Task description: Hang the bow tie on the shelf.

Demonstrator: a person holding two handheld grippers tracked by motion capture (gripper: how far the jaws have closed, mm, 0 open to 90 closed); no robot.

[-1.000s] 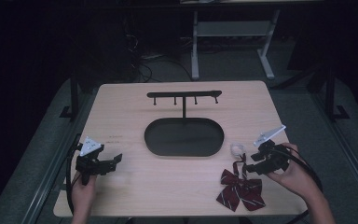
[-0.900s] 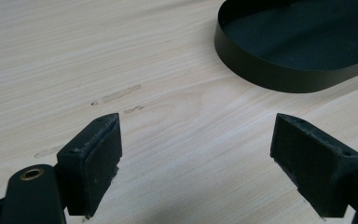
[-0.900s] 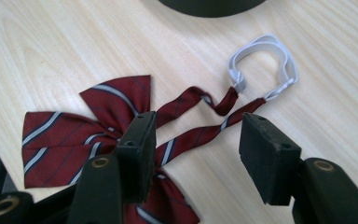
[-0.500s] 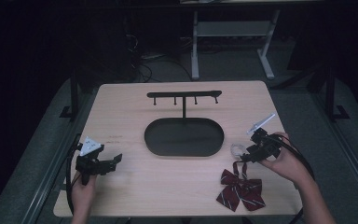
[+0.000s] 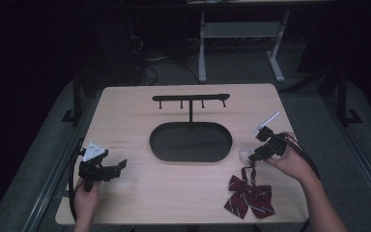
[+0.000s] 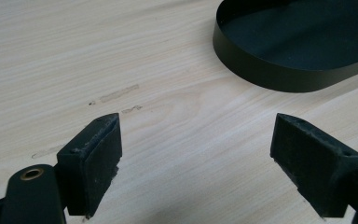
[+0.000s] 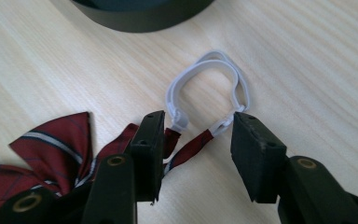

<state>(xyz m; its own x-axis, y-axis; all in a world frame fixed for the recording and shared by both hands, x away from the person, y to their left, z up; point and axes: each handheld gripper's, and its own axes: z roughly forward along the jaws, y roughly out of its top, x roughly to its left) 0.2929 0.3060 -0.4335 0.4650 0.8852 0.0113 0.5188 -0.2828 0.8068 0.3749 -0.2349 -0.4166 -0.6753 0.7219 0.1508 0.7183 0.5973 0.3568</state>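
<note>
Since the earlier frames the right gripper (image 5: 252,155) has swung up and away from the bow toward the strap loop, while the left one has stayed put. Going from the left of the high view: the left gripper (image 5: 118,166) sits at about 8 o'clock on the wooden table (image 5: 125,111), held in the person's left hand (image 5: 86,193), its jaws pointing toward 3 o'clock; in the left gripper view they stand wide apart with nothing between them but bare wood, and the rim of the black oval tray (image 6: 279,77) shows at 1 o'clock. At the table's centre lies that black oval tray (image 5: 191,141), with a black T-shaped hook stand (image 5: 191,99) rising from its 12 o'clock edge. To the right, at about 4 o'clock, the right gripper is held in the person's right hand (image 5: 290,162), tilted down toward the table. In the right gripper view its jaws are partly open, astride the two dark red strap ends where they meet the white elastic loop (image 7: 205,77); they are not closed on anything. The dark red striped bow tie (image 5: 249,195) lies flat on the table at 5 o'clock, just below that gripper.
</note>
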